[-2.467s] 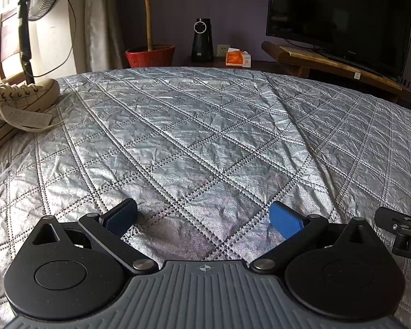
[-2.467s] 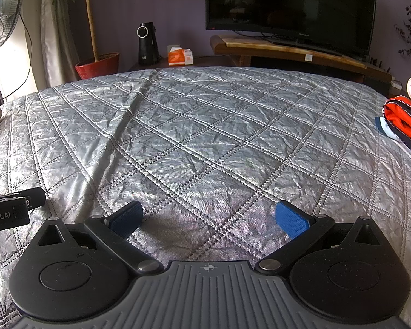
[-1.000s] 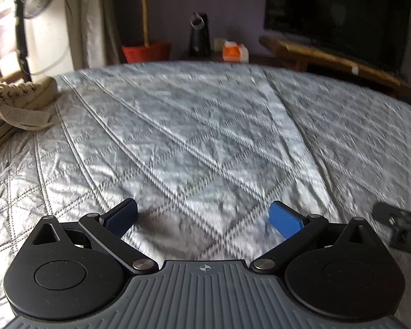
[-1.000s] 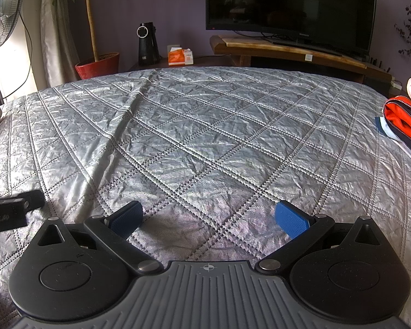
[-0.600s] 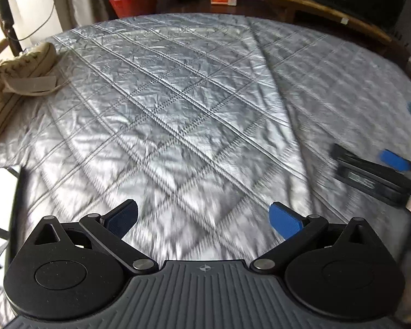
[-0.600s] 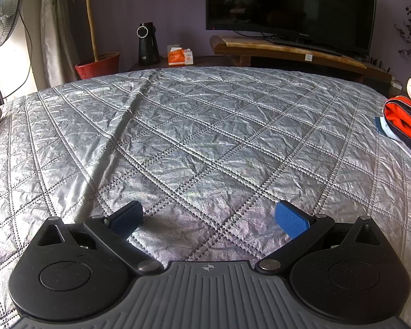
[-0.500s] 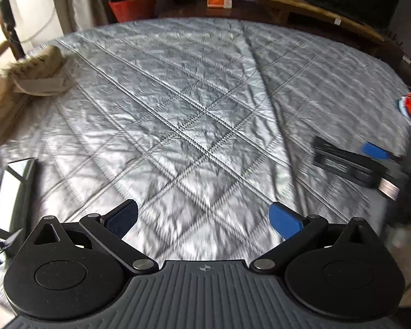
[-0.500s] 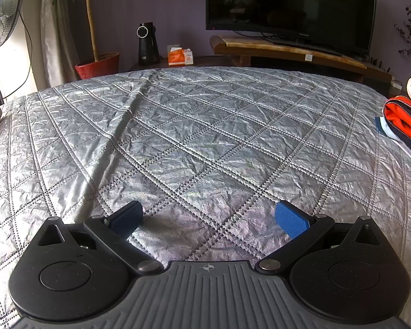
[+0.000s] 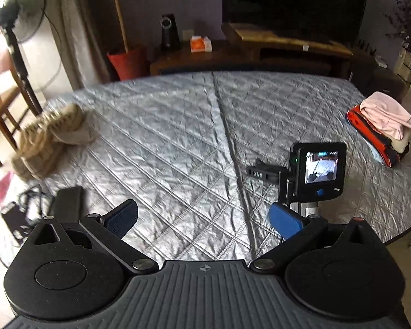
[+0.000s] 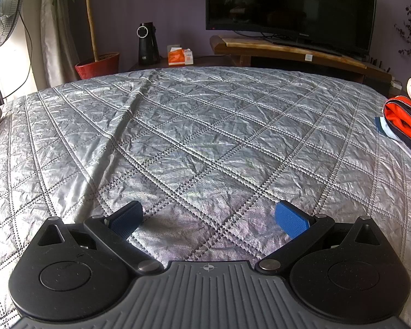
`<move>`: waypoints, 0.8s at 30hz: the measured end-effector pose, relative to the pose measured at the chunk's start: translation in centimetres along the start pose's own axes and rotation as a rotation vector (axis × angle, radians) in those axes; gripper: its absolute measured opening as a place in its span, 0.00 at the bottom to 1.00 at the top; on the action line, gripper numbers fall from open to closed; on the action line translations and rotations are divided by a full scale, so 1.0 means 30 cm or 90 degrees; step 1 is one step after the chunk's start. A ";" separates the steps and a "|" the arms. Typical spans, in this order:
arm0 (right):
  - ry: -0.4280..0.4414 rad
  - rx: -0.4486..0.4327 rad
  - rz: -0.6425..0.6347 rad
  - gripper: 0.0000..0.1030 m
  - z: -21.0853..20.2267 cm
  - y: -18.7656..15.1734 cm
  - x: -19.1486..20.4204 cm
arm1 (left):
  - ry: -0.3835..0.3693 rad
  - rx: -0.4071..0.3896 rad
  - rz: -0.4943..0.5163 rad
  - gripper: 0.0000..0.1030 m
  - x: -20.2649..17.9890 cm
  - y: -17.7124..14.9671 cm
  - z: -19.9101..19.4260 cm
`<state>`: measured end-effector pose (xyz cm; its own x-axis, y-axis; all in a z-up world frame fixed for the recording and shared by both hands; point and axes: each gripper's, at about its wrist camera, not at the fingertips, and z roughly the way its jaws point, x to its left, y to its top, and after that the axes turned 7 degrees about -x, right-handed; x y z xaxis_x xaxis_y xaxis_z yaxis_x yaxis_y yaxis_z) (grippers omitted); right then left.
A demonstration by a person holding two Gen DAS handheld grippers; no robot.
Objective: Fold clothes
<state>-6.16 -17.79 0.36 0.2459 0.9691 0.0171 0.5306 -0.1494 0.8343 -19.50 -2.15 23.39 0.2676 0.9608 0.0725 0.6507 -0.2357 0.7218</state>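
Observation:
A folded stack of clothes (image 9: 380, 126), pink on top of a red zip jacket, lies at the right edge of the silver quilted bed (image 9: 178, 137); the right wrist view catches it at the far right as the clothes stack (image 10: 402, 120). A beige knitted garment (image 9: 49, 137) lies bunched at the bed's left edge. My left gripper (image 9: 202, 216) is open, held high above the quilt and holding nothing. My right gripper (image 10: 208, 218) is open and empty, low over the bare quilt (image 10: 205, 137). Its camera screen (image 9: 319, 170) shows in the left wrist view.
A dark flat case (image 9: 65, 203), a phone (image 9: 13, 216) and tangled cables lie at the bed's near left. Past the bed stand a fan (image 9: 16, 30), a wooden chair (image 9: 0, 109), a red plant pot (image 10: 98, 65) and a TV (image 10: 290, 8) on a wooden bench.
My left gripper has risen and drawn back, so its view now takes in the whole bed and the right gripper from behind. The right gripper has not moved.

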 end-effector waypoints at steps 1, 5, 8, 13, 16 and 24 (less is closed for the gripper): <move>0.000 0.000 0.000 1.00 0.000 0.000 0.000 | 0.005 -0.003 0.004 1.00 -0.002 0.006 -0.014; 0.000 0.000 0.000 1.00 -0.001 0.000 0.001 | 0.016 -0.007 0.014 1.00 -0.012 0.023 -0.062; 0.000 0.000 0.000 1.00 -0.001 0.000 0.000 | 0.017 -0.009 0.018 1.00 -0.018 0.028 -0.090; 0.000 0.000 0.000 1.00 -0.002 0.000 -0.001 | 0.016 -0.017 0.018 1.00 -0.022 0.033 -0.124; 0.000 0.000 0.000 1.00 -0.003 0.000 0.000 | 0.015 -0.017 0.016 1.00 -0.017 0.029 -0.132; 0.000 0.000 0.000 1.00 -0.004 0.000 0.001 | 0.006 -0.011 0.012 1.00 -0.015 0.028 -0.150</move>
<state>-6.25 -17.73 0.44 0.2459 0.9692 0.0171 0.5306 -0.1494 0.8343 -22.29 -2.12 27.05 0.2736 0.9574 0.0925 0.6329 -0.2516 0.7322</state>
